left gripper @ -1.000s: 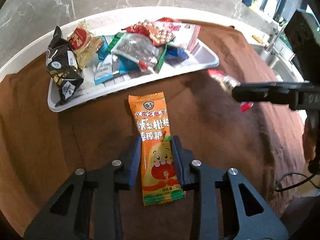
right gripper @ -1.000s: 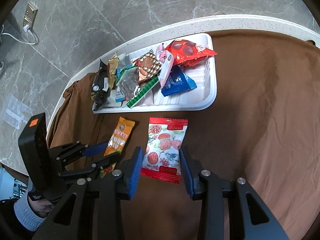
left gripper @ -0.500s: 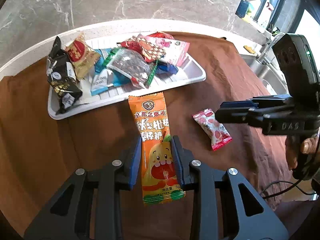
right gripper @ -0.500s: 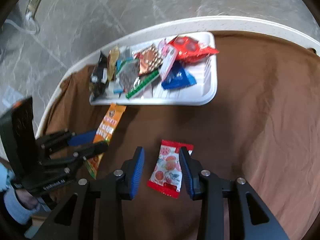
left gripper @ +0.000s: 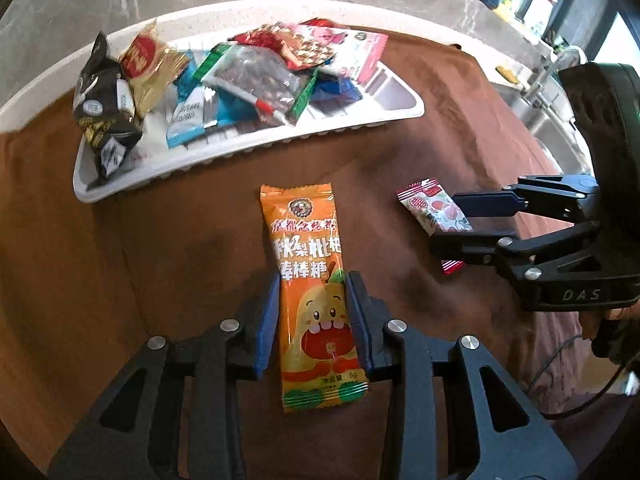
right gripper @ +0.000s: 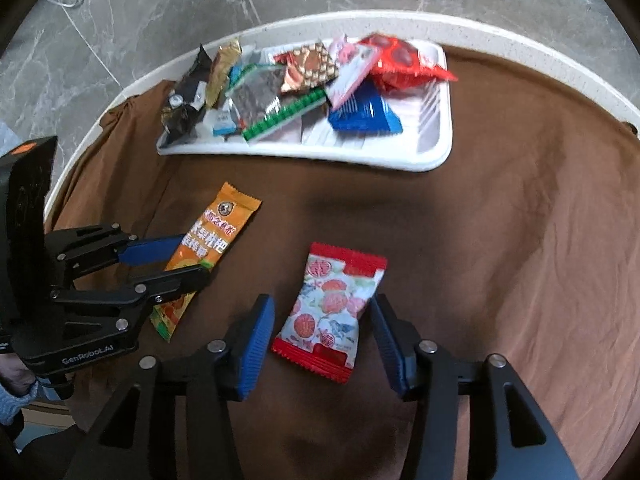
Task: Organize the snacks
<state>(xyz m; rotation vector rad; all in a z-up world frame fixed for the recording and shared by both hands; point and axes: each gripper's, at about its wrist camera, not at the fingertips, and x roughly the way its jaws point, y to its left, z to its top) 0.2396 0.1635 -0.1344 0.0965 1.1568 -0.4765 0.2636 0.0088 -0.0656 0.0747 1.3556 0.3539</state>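
- My left gripper [left gripper: 314,320] closes its blue pads on the orange lollipop packet [left gripper: 310,276], which lies lengthwise between them on the brown cloth [left gripper: 180,240] covering the counter.
- My right gripper [right gripper: 322,338] stands open, its jaws spread to either side of the red-and-white candy packet [right gripper: 334,310] without touching it; the packet rests flat on the cloth.
- The two packets lie near each other, apart, in front of the white tray [right gripper: 434,160].
- The tray sits at the far edge of the counter, piled with snacks: a black packet [left gripper: 102,108], a gold one [left gripper: 150,66], a clear bag with green trim [left gripper: 256,84], a blue packet [right gripper: 364,114] and a red bag [right gripper: 400,62].
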